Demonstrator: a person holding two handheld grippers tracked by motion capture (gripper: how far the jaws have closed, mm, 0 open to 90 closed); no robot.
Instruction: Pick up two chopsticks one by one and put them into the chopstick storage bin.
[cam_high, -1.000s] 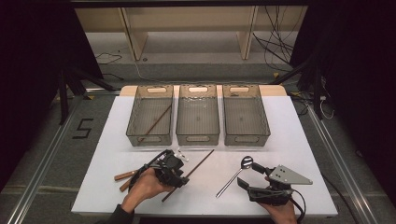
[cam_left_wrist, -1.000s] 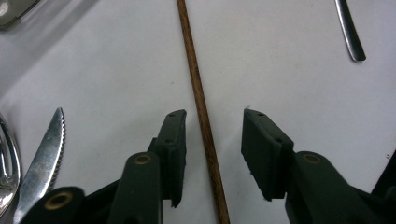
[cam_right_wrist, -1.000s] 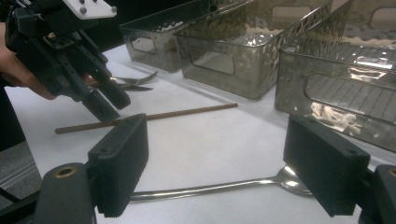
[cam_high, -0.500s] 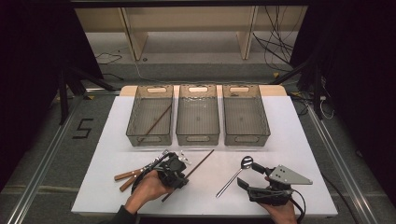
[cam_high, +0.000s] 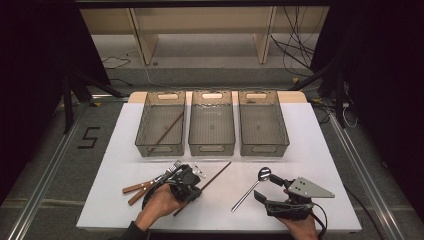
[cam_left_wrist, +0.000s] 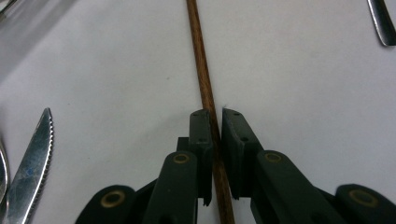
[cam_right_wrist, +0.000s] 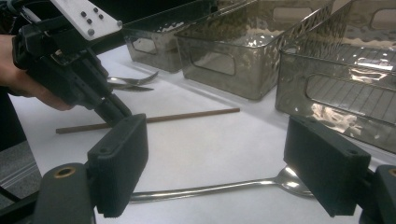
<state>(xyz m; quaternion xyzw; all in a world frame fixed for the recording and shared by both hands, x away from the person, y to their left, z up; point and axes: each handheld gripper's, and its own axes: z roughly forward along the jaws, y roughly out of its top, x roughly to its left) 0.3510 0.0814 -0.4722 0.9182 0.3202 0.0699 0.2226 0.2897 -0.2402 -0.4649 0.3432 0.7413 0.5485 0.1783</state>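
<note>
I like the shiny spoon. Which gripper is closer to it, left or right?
Right. The right gripper has its open jaws on either side of the spoon. The left gripper is farther off, shut on the brown chopstick.

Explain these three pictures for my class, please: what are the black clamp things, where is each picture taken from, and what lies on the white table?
A person sits at a white table and holds a hand-worked clamp in each hand. One picture looks down from above; the other two come from small cameras riding on each tool, looking along its two black jaws.

The left tool has just been closing its jaws, and they now pinch a thin brown wooden stick lying on the table. The right tool is open, its jaws on either side of a metal spoon without touching it.

At the back stand three clear plastic bins; the left one holds another stick. Near the left hand lie wooden-handled cutlery pieces, including a serrated knife.
</note>
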